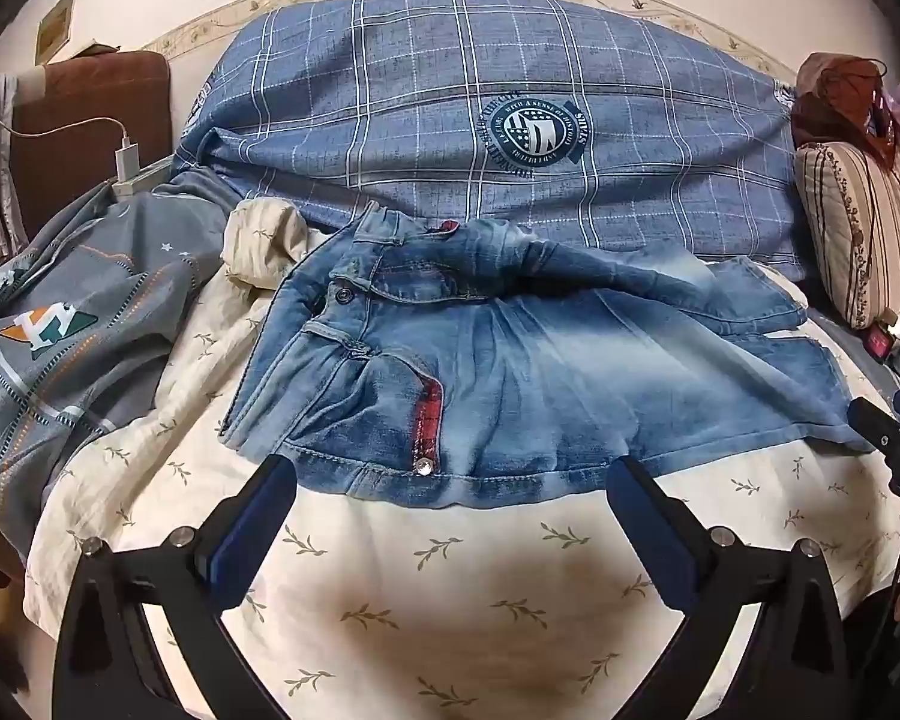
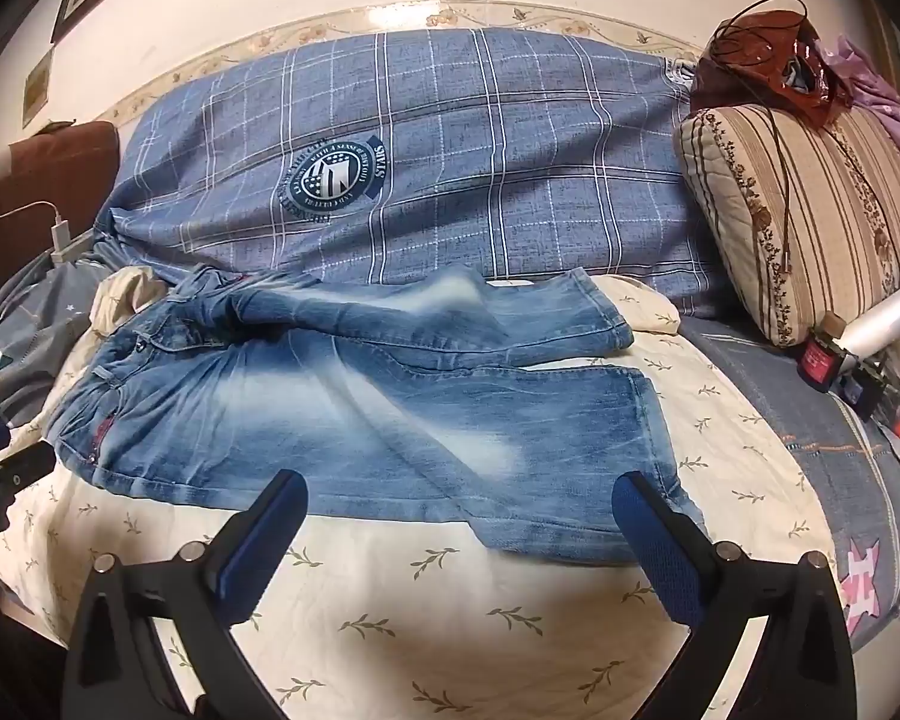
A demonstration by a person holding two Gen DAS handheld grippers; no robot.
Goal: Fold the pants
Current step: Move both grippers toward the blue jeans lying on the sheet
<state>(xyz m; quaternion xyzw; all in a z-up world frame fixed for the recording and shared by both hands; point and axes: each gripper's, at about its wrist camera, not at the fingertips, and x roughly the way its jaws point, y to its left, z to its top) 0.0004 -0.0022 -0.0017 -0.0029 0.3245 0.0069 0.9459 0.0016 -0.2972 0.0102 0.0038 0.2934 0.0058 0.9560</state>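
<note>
A: Start at your nine o'clock. What borders the jeans (image 1: 510,360) there?

B: In your left wrist view the grey patterned quilt (image 1: 72,324) is heaped at nine o'clock, with a white charger (image 1: 127,163) behind it at ten. The waistband end of the jeans lies just inside that heap, on the cream leaf-print sheet (image 1: 450,588).

A: And straight ahead?

B: The blue plaid duvet (image 2: 450,180) runs across twelve o'clock, touching the far edge of the jeans. Your open room is the bare sheet at six o'clock, between you and the near hem.

A: The right side?

B: In your right wrist view the two legs end at about three o'clock, the near leg cuff lying toward five. Beyond them a striped pillow (image 2: 810,210) stands at two o'clock, with bare sheet between.

A: My grippers?

B: Your left gripper (image 1: 450,498) is spread as wide as it goes, empty, its tips at the near edge by the pocket. Your right gripper (image 2: 459,510) is equally wide, holding nothing, its tips over the near leg's edge.
</note>
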